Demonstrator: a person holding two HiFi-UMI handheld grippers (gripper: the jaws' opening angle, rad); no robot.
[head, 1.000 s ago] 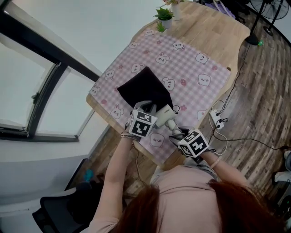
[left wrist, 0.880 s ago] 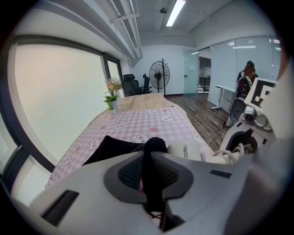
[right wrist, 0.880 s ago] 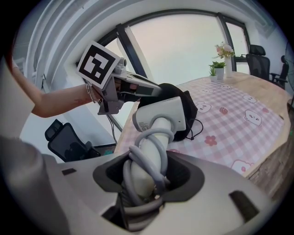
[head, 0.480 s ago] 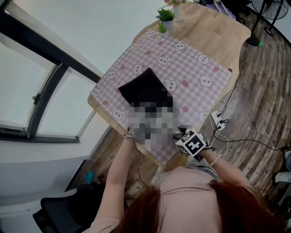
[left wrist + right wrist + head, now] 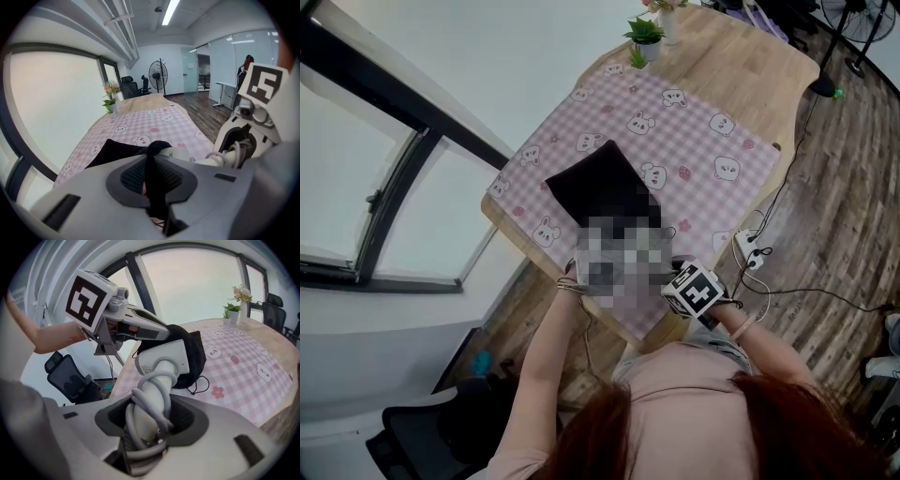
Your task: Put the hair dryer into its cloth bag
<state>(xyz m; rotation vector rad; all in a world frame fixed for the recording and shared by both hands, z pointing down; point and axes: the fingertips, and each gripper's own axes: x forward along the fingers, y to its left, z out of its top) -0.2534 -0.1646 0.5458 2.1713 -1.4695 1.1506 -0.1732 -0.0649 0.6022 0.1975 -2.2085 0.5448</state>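
The left gripper was clenched on the hem of the black cloth bag, near the pink checked tablecloth front edge. The right gripper grasped the white plastic hair dryer by its cord-wrapped handle, head at the bag mouth. Hem slippage could close the mouth.

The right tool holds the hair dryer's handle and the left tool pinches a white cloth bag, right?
No: the cloth bag is black, not white; the left gripper view shows it in the left tool. The right tool does hold the hair dryer.

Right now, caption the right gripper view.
Right tool grips the cord-wrapped hair dryer, head partly inside the cloth bag.
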